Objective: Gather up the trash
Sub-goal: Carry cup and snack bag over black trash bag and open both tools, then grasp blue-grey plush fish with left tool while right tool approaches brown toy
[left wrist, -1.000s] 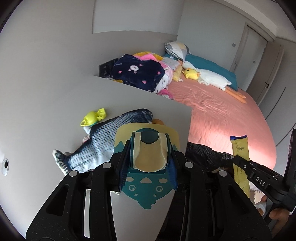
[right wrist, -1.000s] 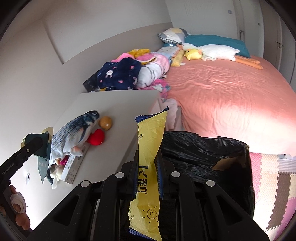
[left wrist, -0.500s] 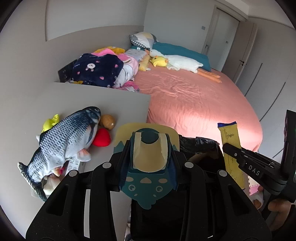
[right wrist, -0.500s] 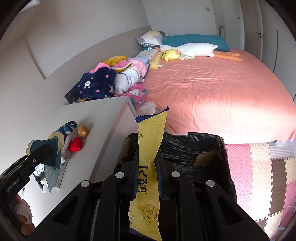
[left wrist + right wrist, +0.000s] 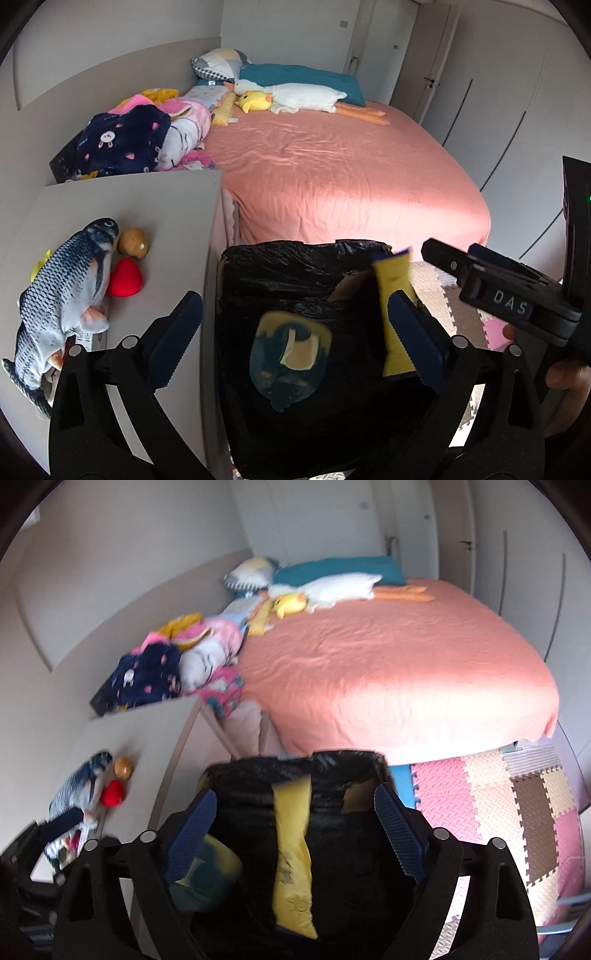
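Note:
A bin lined with a black bag [image 5: 295, 264] [image 5: 258, 771] stands directly below both grippers. My left gripper [image 5: 295, 339] is over it with its jaws opening wide; the teal and yellow wrapper [image 5: 290, 354] [image 5: 207, 875] hangs loose between them, touching neither pad, over the bag. My right gripper [image 5: 295, 832] [image 5: 498, 291] is also opening, and the long yellow snack wrapper [image 5: 291, 849] [image 5: 391, 306] is free between its fingers, blurred, inside the bin's mouth. A hand [image 5: 565, 373] holds the right gripper.
A grey desk [image 5: 173, 221] on the left carries a plush fish [image 5: 62, 291], a red heart [image 5: 123, 277] and a brown ball [image 5: 133, 242]. A bed with a pink sheet [image 5: 332, 177] lies behind the bin. Foam floor mats [image 5: 498, 794] lie to the right.
Both grippers swung from the desk side to above the bin. Each was shut on its wrapper before; both have opened and the wrappers have left the pads and dropped lower.

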Action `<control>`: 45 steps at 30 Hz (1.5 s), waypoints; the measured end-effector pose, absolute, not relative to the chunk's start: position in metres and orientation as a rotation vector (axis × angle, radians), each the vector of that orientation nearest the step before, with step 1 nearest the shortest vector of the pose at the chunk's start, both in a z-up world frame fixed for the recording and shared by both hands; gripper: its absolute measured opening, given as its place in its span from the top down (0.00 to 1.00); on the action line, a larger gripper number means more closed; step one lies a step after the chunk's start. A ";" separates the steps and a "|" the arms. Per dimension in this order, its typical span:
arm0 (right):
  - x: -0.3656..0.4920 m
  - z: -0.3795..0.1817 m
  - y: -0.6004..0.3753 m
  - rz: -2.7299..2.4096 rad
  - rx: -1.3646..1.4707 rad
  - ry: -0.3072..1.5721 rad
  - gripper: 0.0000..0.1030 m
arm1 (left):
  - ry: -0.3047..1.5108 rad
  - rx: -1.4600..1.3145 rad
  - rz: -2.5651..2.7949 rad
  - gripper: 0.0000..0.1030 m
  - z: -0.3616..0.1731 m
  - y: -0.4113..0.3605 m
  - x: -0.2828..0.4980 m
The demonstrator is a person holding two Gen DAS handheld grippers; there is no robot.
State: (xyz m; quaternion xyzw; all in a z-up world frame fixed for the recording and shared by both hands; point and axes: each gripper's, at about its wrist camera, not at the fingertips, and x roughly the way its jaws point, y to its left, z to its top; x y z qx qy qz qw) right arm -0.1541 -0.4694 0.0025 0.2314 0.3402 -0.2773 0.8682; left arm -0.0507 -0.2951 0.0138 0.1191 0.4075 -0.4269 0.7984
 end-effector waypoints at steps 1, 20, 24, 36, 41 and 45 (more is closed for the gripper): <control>-0.156 0.004 -0.473 -0.593 0.486 0.708 0.15 | 0.884 0.257 -0.927 0.06 0.013 -0.297 -0.052; -0.140 -0.001 -0.465 -0.542 0.487 0.730 0.15 | 0.888 0.265 -0.828 0.06 0.009 -0.275 -0.039; -0.129 -0.004 -0.457 -0.506 0.476 0.746 0.15 | 0.886 0.253 -0.781 0.06 0.008 -0.261 -0.033; -0.093 -0.012 -0.431 -0.408 0.442 0.789 0.15 | 0.862 0.213 -0.612 0.06 0.005 -0.220 -0.007; -0.076 -0.015 -0.419 -0.365 0.426 0.803 0.15 | 0.851 0.203 -0.542 0.06 0.004 -0.203 0.006; -0.060 -0.017 -0.408 -0.329 0.415 0.814 0.15 | 0.849 0.200 -0.497 0.06 0.004 -0.192 0.020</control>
